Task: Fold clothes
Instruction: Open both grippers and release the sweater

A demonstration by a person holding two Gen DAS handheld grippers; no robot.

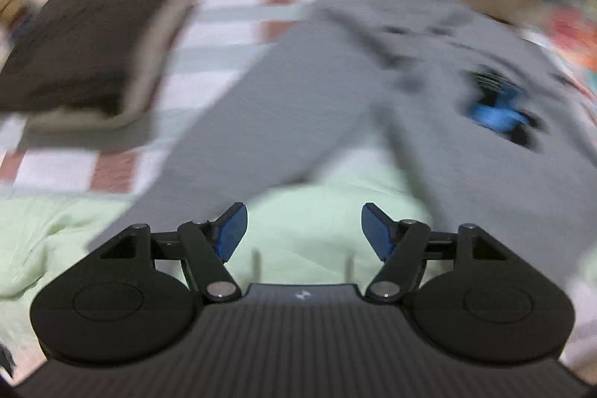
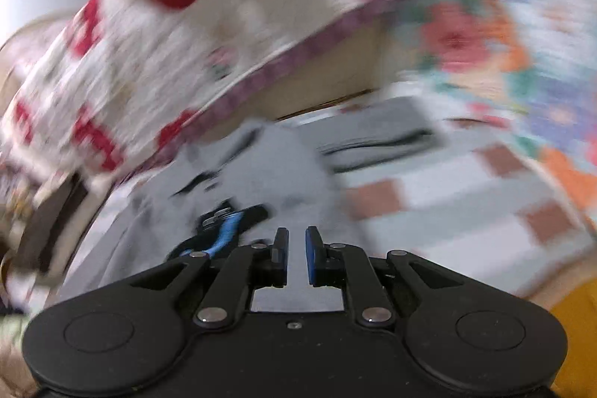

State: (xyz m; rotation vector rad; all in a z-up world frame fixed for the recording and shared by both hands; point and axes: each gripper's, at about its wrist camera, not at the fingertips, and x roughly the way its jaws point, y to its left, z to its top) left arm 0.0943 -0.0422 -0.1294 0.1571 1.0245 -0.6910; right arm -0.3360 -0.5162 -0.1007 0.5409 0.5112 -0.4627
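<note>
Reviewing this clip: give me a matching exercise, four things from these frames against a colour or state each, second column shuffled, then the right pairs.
Things:
1. left gripper
2. right gripper
3. grey garment
4. folded dark item

Colour or state:
A. dark brown, lying beside the garment
B. jaws wide apart, holding nothing
C. spread on the checked sheet
D. jaws nearly together, a narrow gap between the pads

Pairs: 1-B, 2-D, 3-C, 4-A

- We see heavy motion blur in both views: the grey garment (image 1: 298, 92) and patterned bedding (image 2: 186, 55) smear.
- Only the gripper bodies look sharp.
- Lighting is soft, even, indoor, without glare.
- Fisheye distortion bends the edges.
</note>
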